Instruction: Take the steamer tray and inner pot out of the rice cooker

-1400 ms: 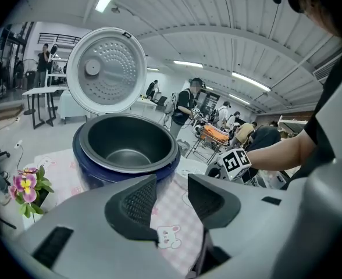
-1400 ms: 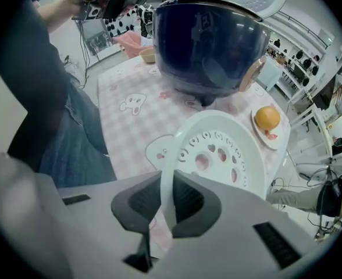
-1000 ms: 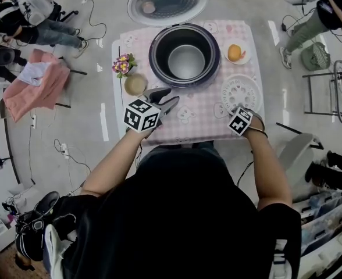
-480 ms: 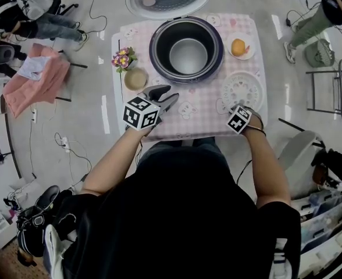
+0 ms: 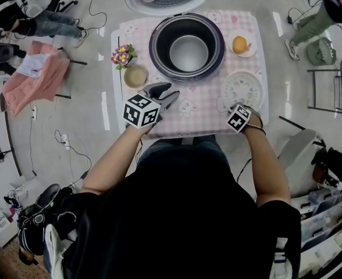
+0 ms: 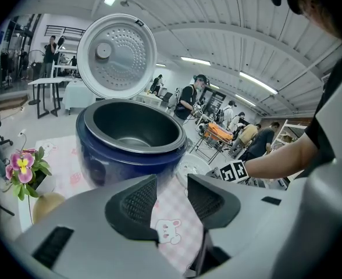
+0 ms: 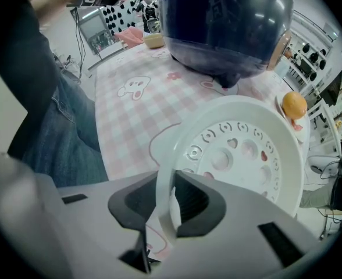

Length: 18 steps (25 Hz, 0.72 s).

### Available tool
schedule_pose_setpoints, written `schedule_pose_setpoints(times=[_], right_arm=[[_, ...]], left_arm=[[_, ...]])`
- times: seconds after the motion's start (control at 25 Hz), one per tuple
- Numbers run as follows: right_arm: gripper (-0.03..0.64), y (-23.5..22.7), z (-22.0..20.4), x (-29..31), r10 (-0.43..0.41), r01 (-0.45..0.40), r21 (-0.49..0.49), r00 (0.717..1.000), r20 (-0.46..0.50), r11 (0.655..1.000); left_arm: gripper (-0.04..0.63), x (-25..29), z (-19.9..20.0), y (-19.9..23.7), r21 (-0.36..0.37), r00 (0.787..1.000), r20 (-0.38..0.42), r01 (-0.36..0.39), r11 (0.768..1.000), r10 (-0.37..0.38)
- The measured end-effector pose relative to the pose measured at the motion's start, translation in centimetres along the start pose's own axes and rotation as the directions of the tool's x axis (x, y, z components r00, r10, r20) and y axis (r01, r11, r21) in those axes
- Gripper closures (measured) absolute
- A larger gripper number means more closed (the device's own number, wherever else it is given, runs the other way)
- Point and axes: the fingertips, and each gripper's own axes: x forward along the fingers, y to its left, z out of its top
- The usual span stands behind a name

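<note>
Right gripper (image 7: 167, 207) jaws just been opening, steamer tray (image 5: 241, 89) rim loose between them; tray on table (image 5: 201, 107), front-right of rice cooker (image 5: 155, 46). Inner pot (image 5: 188, 54) inside cooker. Left gripper (image 6: 172, 197) spread, empty, front-left of cooker.

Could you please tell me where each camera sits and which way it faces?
Head view: on the head, steeply down onto the table; both forearms show.
Left gripper view: on the left gripper, facing the cooker; open, empty jaws show.
Right gripper view: on the right gripper, pointing down at the tray; jaws have just been opening around its rim.
All three share the cooker.
</note>
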Motion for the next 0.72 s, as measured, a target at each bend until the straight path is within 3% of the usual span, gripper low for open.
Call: schedule_pose_setpoints(times=[0.24, 0.52, 0.72], right_arm=[[0.537, -0.1, -0.2, 0.2, 0.010, -0.010, 0.019, 1.000, -0.009, 1.000], [0.458, 0.6, 0.5, -1.7, 0.063, -0.063, 0.059, 0.998, 0.003, 0.996], [0.446, -0.9, 2.1, -4.7, 0.023, -0.026, 0.076, 0.999, 0.044, 0.997]], left_arm=[[0.413, 0.1, 0.0, 0.1, 0.002, 1.000, 0.004, 0.002, 1.000, -0.002], [0.413, -0.4, 0.8, 0.0, 0.011, 1.000, 0.020, 0.003, 1.000, -0.003], [0.413, -1.1, 1.7, -0.2, 0.024, 0.999, 0.038, 0.010, 1.000, -0.011]])
